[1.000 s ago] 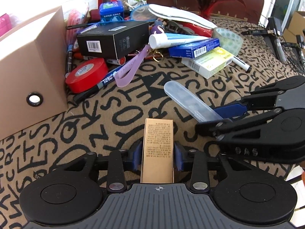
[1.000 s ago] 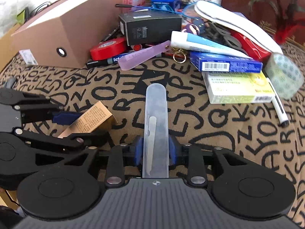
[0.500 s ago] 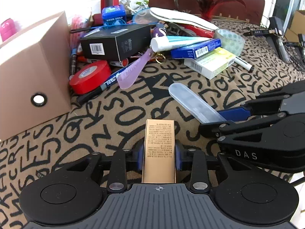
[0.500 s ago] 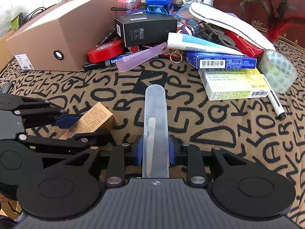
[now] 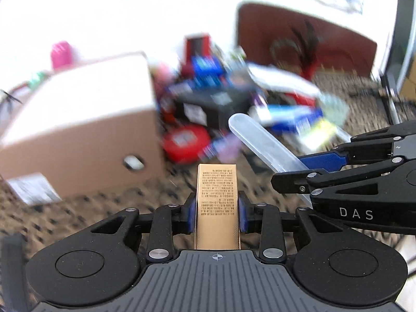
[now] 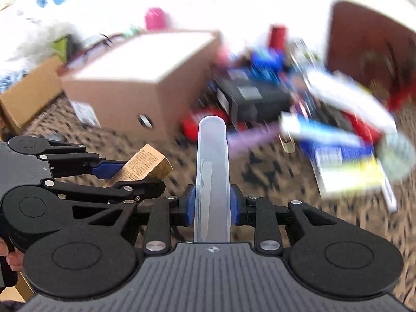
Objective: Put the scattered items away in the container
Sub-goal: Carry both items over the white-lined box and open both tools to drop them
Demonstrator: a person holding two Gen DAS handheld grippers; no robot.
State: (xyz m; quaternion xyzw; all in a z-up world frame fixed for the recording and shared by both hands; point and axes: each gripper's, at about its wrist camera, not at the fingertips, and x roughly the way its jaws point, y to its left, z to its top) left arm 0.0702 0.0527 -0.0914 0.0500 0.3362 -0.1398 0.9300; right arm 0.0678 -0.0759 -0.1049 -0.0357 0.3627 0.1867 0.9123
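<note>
Container geometry first: cardboard box [image 5: 85,140] sits ahead and to the left of both grippers, its open top pale and washed out, everything behind blurred by motion. Left gripper [image 5: 216,206] pinches a gold carton [image 5: 217,202], long axis pointing straight forward along the fingers. Right gripper [image 6: 211,205] pinches a clear plastic case [image 6: 212,171], long axis also forward, tip aimed just right of the box's near corner. Left gripper is on the box side and looks nearer, so my read is it drops first; the right has to swing further left across. Both loads are lengthwise, so they'd go in end-first. Remaining clutter pile [image 6: 299,119] lies right of the box.
</note>
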